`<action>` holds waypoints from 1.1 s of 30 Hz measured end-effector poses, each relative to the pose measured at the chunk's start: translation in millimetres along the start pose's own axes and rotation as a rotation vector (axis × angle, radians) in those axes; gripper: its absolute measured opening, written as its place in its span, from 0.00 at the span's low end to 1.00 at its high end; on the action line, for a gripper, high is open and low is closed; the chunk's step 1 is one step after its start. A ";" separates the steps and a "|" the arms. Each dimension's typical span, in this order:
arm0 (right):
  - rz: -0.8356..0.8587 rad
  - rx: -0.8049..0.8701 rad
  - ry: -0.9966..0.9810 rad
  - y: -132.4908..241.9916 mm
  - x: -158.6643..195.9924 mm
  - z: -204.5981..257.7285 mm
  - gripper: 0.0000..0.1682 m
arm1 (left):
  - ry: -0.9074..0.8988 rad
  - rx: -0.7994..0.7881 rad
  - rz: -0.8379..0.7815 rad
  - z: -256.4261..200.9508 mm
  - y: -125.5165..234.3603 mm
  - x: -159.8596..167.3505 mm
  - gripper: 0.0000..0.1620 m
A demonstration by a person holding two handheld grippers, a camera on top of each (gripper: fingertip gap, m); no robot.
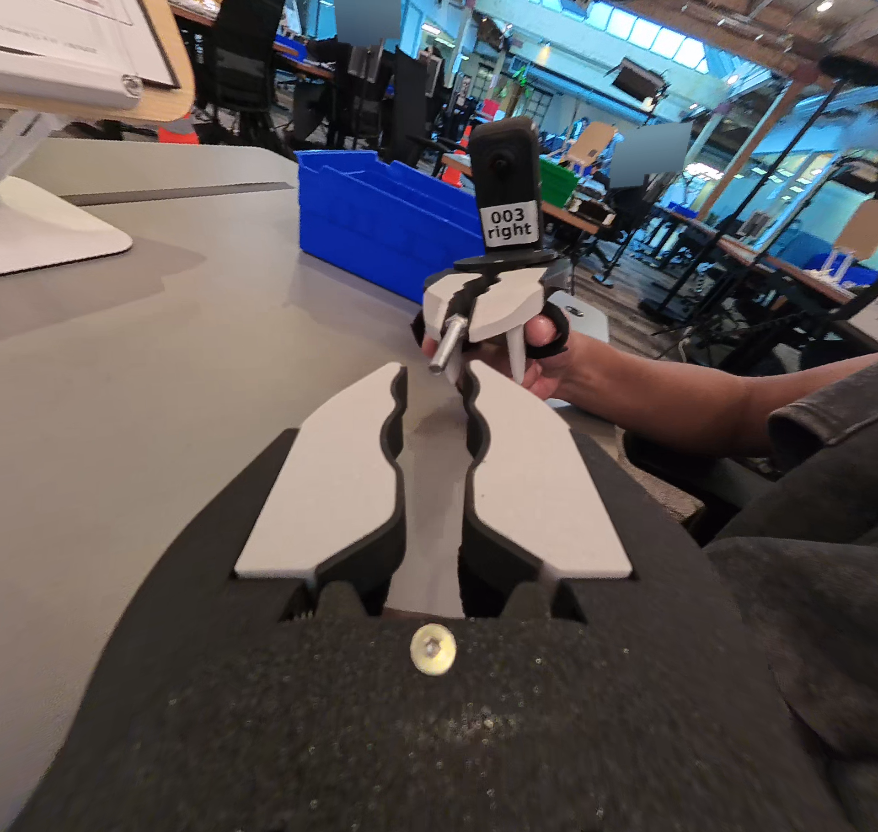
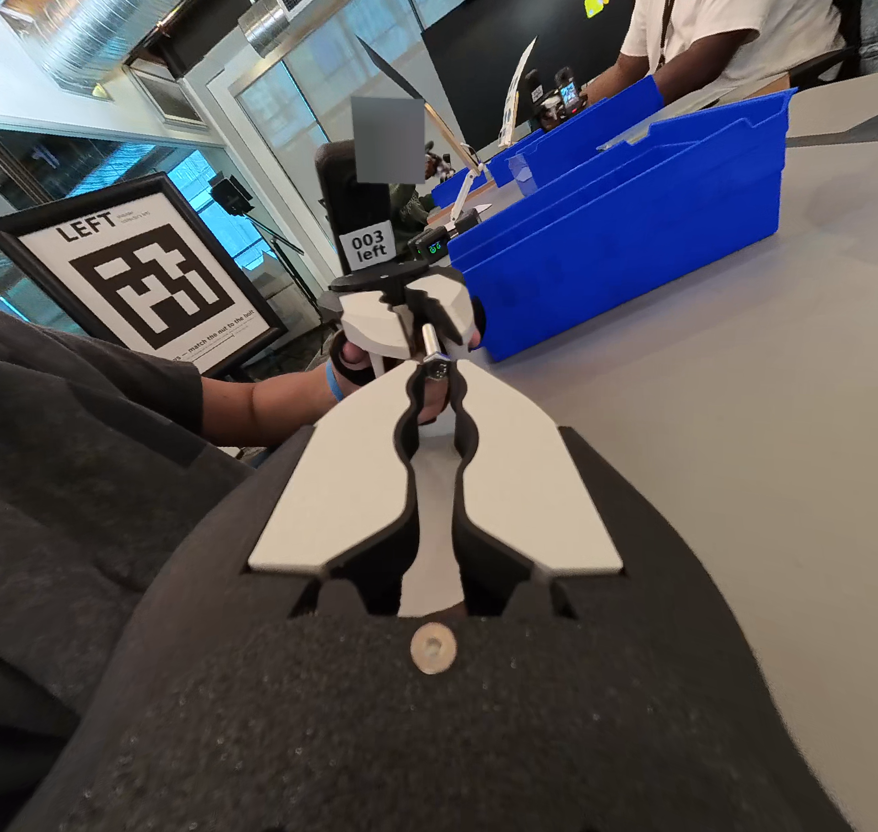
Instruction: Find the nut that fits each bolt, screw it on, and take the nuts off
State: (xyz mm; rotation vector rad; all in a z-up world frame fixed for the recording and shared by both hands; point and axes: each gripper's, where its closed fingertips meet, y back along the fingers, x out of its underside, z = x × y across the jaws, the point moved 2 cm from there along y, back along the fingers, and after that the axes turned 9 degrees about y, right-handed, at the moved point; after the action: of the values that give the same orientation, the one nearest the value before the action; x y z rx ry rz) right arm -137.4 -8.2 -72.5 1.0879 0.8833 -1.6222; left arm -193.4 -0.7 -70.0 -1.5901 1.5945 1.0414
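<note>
My right gripper is shut on the hex head of a silver bolt, held above the grey table. In the left wrist view the right gripper faces me, and the bolt points its bare shaft at my left gripper. The left gripper is open and empty. The shaft's tip sits right at the mouth of its fingertips. In the right wrist view the left gripper stands just beyond the bolt. No nut shows in either view.
A blue plastic bin stands on the table behind the grippers and also shows in the right wrist view. A white stand base is at the far left. A framed marker sign stands beyond the table. Another person works further back. The grippers are tip to tip, or close to it.
</note>
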 end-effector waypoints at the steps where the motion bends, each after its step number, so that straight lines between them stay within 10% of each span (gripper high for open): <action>1: 0.008 0.005 0.000 -0.7 1.3 -0.7 0.06 | 0.002 0.021 -0.006 -2.7 -0.3 -0.6 0.13; 12: 0.044 0.042 0.009 0.2 4.9 -3.7 0.06 | -0.028 -0.015 0.134 -2.8 -5.9 -4.8 0.03; 23: 0.698 0.651 0.302 102.9 -5.0 -20.3 0.25 | -0.278 -0.337 1.124 55.7 18.8 20.7 0.03; 33: 0.658 0.754 0.255 161.4 -21.4 1.3 0.22 | -0.368 -0.274 1.461 73.3 8.3 46.2 0.03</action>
State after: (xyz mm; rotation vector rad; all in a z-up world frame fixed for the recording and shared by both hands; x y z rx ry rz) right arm 20.0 -47.9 -60.8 1.8918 -0.0160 -1.2616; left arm -210.6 41.0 -144.5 -0.0298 2.3156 2.1308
